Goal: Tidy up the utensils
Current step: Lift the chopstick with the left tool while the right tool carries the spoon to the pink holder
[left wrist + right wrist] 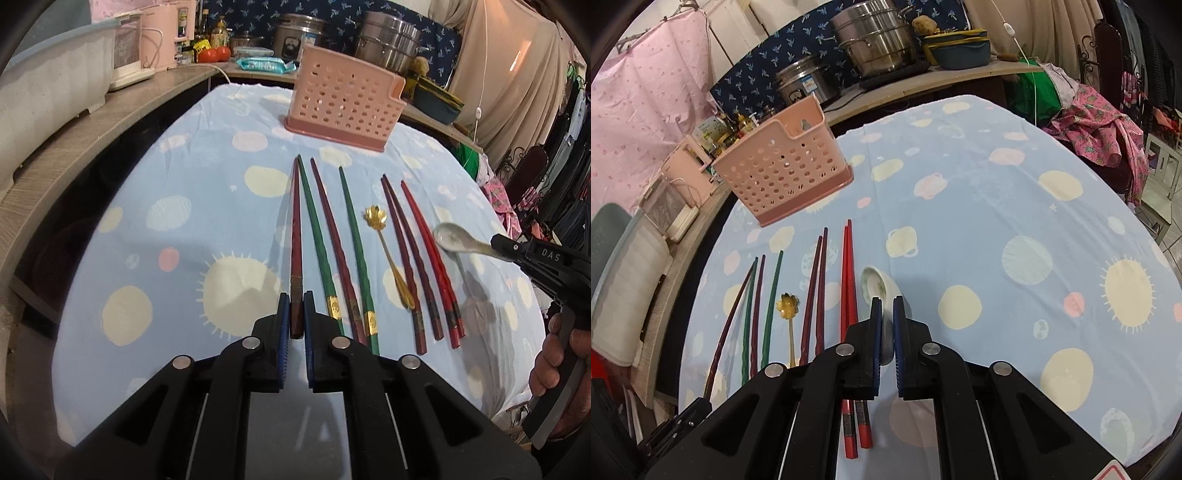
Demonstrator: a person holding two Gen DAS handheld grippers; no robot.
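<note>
The pink basket (343, 107) stands at twelve o'clock on the worktop (184, 229), and nothing shows over its rim, so I judge the sorting barely begun. The left claw (295, 314) is clenched on the thick end of a dark red chopstick (295, 236), leftmost in the row. The right claw (885, 317) is clamped on the handle of a white spoon (873, 284), its bowl raised off the cloth. Green, maroon and red chopsticks and a gold spoon (388, 254) lie loose at one o'clock, waiting.
</note>
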